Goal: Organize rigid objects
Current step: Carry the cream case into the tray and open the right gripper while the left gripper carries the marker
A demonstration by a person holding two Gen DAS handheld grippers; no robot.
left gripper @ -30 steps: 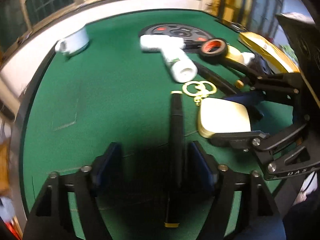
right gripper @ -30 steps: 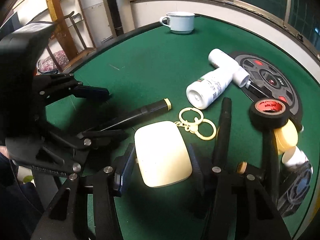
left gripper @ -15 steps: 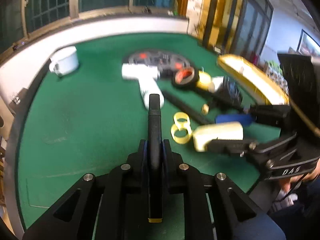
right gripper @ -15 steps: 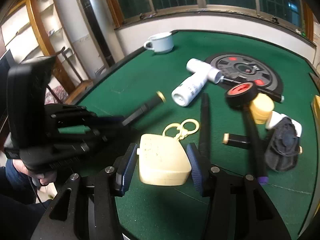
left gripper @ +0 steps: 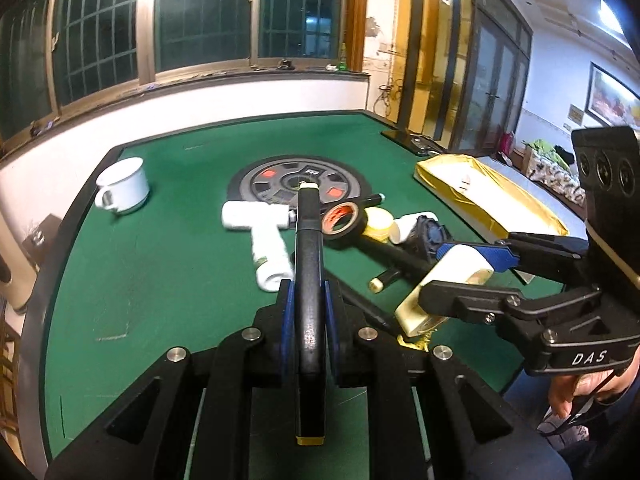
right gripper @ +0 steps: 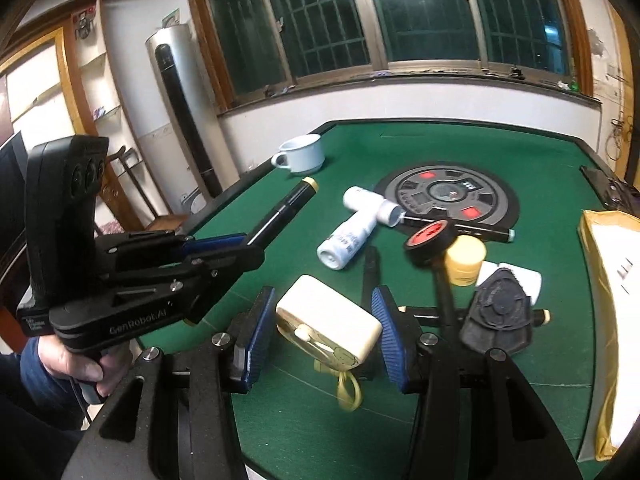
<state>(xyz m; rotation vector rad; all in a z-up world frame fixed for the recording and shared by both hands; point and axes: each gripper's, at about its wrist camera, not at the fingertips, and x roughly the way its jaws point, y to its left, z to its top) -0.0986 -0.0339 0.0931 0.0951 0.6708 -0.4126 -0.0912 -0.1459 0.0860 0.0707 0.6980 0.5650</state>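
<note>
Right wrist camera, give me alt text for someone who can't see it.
The right gripper holds a cream box above the green table; at left, the left gripper clamps a black marker. Bottles, tape and a mug lie beyond.

Pretty dim indoor shot, warm yellowish light from overhead somewhere, and the windows (left gripper: 208,28) are just dark so it's night outside. Heavy fisheye bend on both cams with black corners, straight frames curve hard near the edges. The green table (right gripper: 480,152) is evenly lit with soft shadows, and the black tape roll (right gripper: 430,240) is motion-smeared.
</note>
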